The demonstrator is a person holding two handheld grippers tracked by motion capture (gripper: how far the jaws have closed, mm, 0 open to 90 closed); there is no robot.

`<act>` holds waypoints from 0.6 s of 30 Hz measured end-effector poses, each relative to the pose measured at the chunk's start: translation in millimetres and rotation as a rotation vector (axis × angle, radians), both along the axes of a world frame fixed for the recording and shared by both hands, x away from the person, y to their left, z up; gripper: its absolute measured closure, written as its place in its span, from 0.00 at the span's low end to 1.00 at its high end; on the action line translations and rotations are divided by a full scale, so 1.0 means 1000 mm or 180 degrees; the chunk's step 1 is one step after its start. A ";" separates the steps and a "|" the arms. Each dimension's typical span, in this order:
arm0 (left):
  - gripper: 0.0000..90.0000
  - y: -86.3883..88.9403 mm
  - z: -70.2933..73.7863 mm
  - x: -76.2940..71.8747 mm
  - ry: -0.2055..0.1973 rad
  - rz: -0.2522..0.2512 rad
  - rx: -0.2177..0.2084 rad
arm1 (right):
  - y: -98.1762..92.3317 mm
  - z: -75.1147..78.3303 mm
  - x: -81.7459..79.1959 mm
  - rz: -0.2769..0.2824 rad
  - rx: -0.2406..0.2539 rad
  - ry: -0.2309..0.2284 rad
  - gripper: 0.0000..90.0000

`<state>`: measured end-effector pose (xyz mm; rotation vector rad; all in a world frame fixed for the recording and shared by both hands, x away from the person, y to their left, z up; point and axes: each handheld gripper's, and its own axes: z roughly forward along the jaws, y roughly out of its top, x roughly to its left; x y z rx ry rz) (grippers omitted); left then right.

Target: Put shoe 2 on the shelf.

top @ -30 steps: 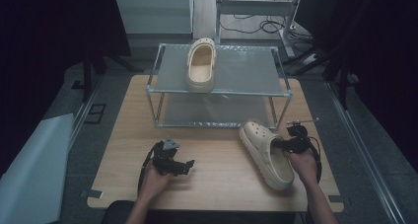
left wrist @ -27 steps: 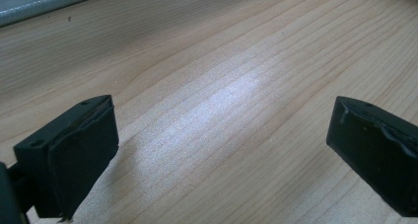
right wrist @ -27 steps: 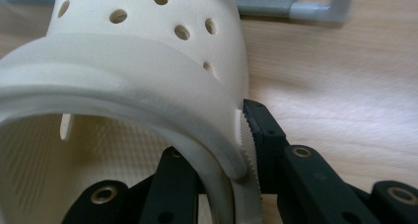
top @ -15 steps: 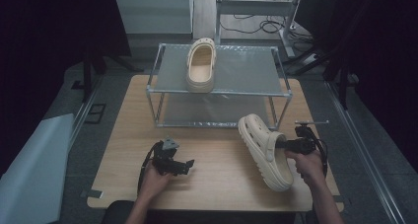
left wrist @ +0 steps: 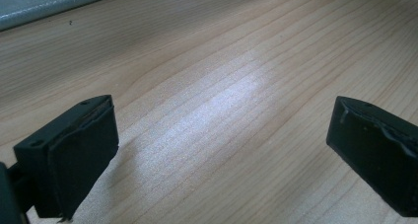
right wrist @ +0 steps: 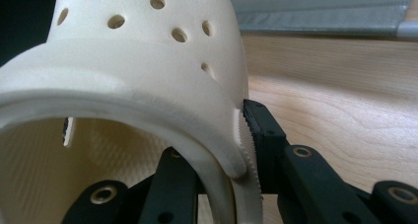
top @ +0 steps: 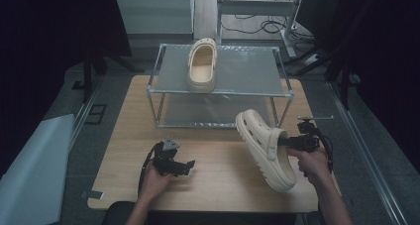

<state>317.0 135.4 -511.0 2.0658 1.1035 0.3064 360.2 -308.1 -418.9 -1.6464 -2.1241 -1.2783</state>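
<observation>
Right gripper (top: pixel 289 141) clamped the side wall of the cream clog (top: pixel 265 148), one jaw inside it. Left gripper (top: pixel 184 166) sat wide open on the table (top: pixel 124 150), holding nothing

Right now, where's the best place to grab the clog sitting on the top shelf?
Probably the side wall of the clog on the shelf at its open heel end, which faces the person. One jaw inside, one outside, as the right gripper holds the other clog.

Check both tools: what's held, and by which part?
The right tool is shut on the cream clog, clamping the side wall of its opening rim, one jaw inside and one outside. The left tool is open over the table, holding nothing.
</observation>
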 end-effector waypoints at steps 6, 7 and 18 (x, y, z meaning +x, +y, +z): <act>0.00 0.001 -0.001 0.001 0.0027 -0.0023 -0.0018 | 0.004 0.014 0.000 0.0060 0.0117 -0.0005 0.83; 0.00 0.001 -0.001 0.001 0.0032 -0.0023 -0.0022 | 0.005 0.016 0.000 0.0074 0.0130 -0.0001 0.83; 0.00 0.001 -0.002 0.001 0.0030 -0.0026 -0.0035 | 0.015 0.041 0.003 0.0164 0.0314 -0.0007 0.83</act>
